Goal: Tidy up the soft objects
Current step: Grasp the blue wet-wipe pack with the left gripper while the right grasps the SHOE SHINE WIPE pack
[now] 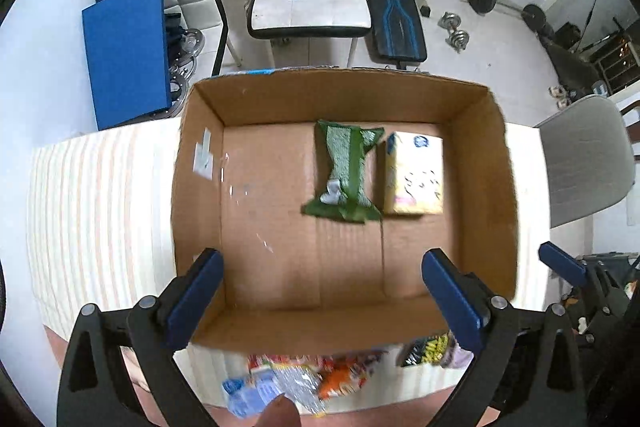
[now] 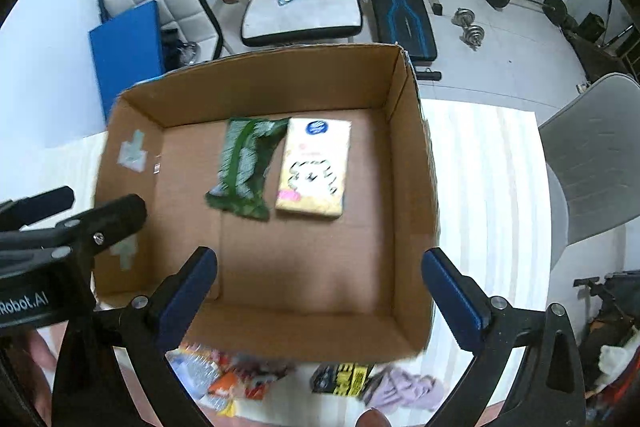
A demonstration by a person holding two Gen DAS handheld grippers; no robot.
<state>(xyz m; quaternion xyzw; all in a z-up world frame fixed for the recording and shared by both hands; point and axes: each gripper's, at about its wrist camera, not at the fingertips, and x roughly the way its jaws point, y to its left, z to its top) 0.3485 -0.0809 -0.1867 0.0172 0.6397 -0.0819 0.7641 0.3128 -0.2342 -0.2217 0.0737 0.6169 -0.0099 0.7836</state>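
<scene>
Packets [image 2: 224, 383] and a lilac cloth [image 2: 404, 391] are lying on the table just behind the cardboard box [image 2: 412, 187], nearer us than both wide-open, empty grippers, left [image 1: 320, 291] and right [image 2: 320, 287], which we are holding over it, the cloth nearer the right.

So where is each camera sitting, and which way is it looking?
Left wrist: rides the left gripper, looks forward and down into the cardboard box; shows its own open blue fingers, a fingertip at the bottom edge, and the right gripper's finger at the right edge.
Right wrist: rides the right gripper, looks down into the same box from further right; shows its open fingers and the left gripper at the left edge.
Shared: the box, green packet, yellow tissue pack, white chair.
</scene>
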